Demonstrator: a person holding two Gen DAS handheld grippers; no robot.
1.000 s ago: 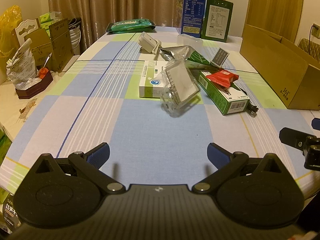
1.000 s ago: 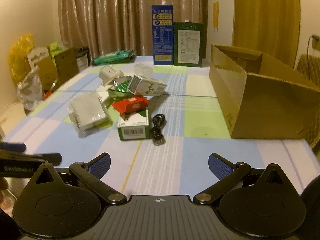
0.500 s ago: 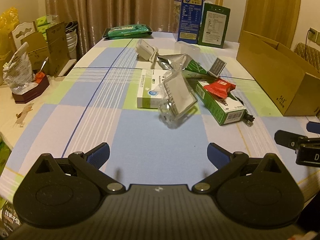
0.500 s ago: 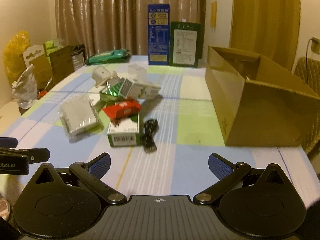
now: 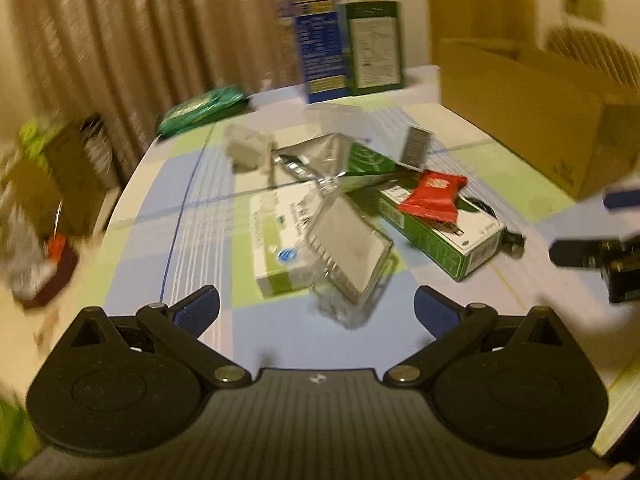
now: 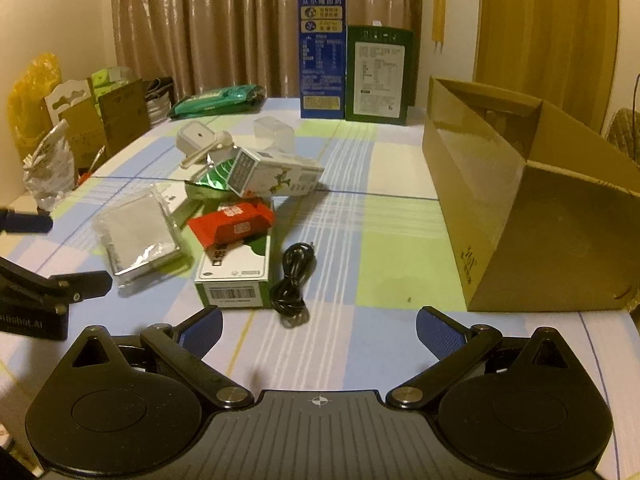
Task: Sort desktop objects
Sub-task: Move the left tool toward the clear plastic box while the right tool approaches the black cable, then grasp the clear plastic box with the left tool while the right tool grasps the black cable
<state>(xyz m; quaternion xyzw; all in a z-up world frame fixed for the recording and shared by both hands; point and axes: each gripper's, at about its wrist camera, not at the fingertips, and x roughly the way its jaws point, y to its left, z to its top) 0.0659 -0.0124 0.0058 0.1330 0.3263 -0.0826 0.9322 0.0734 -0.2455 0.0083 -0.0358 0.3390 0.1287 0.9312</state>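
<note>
A heap of small items lies mid-table. In the blurred left wrist view a clear plastic pack leans on a white and green box, just beyond my open left gripper. A red packet rests on a green box. In the right wrist view the same red packet tops the green box, with a coiled black cable beside it. My right gripper stands open and empty, short of the cable. The clear pack lies left.
An open cardboard box stands on the right of the checked tablecloth. A blue carton and a green carton stand at the back. A green pouch lies far left. Bags and boxes crowd the left side.
Both grippers have moved forward toward the heap, and the left wrist view is now blurred by motion. Nothing on the table has shifted. Both pairs of fingers stay apart.
</note>
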